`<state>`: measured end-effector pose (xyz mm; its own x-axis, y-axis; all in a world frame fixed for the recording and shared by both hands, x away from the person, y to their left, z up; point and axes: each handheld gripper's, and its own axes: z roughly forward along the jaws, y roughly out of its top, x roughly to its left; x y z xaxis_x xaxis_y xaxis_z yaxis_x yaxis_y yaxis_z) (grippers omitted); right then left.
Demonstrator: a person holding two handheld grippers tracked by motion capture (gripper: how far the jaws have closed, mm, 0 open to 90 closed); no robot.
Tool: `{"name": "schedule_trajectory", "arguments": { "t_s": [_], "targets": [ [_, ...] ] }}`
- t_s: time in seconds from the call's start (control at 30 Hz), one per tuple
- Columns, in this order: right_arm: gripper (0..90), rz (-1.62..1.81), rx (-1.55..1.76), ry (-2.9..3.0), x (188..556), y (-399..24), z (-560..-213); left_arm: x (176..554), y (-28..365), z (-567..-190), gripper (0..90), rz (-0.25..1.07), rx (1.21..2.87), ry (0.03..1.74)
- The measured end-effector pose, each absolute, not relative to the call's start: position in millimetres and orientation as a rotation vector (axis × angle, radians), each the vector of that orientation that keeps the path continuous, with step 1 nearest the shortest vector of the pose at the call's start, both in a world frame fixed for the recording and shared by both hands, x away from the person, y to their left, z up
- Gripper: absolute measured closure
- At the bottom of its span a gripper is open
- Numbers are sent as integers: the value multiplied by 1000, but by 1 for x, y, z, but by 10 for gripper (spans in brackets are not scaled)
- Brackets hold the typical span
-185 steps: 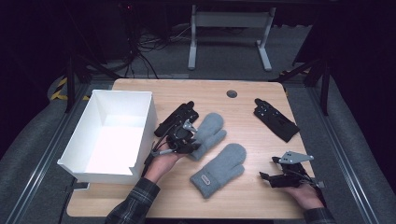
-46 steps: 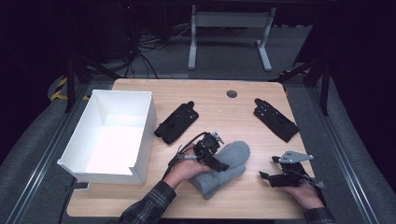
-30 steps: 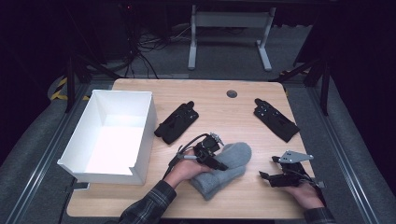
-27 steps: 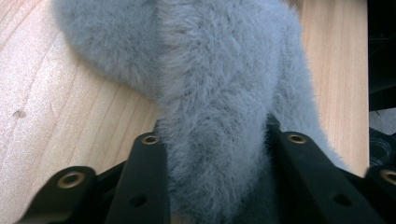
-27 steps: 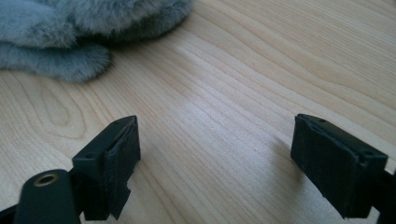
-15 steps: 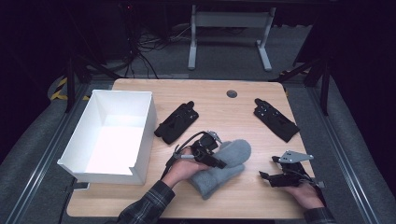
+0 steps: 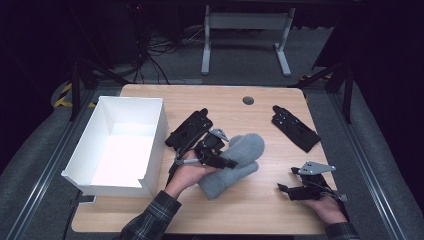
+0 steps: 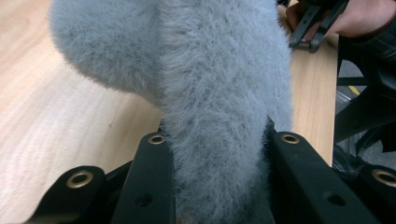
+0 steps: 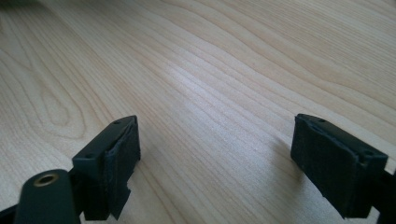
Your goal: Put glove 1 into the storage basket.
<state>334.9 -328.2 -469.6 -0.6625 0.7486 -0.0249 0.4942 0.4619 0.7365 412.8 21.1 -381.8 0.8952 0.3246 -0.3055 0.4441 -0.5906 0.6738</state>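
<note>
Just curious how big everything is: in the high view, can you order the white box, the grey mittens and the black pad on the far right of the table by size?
1. White box, clearly largest.
2. Grey mittens, stacked, so partly hidden.
3. Black pad, smallest, though it lies farther from the camera.

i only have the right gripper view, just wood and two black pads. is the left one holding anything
Observer: Yes. The left tongs are shut on the grey mittens, fur pressed between the pads.
Operator: lifted or flat on the table
Observer: The gripped end is raised; the other end of the bundle rests on the table.
Operator: where's the box from there
Observer: The white box sits at the table's left edge, just left of that hand, apart from the mittens.
Operator: and my tongs
Observer: The right tongs are open, low over the table, right of the mittens, not touching them.
</note>
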Motion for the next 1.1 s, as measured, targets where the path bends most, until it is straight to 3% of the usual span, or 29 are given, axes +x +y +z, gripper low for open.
{"name": "schedule_trajectory", "arguments": {
  "t_s": [1.1],
  "targets": [
    [149, 1023, 1046, 2376, 335, -328, -470, 411, 75, -289, 715, 13, 2193, 668]
  ]
}}
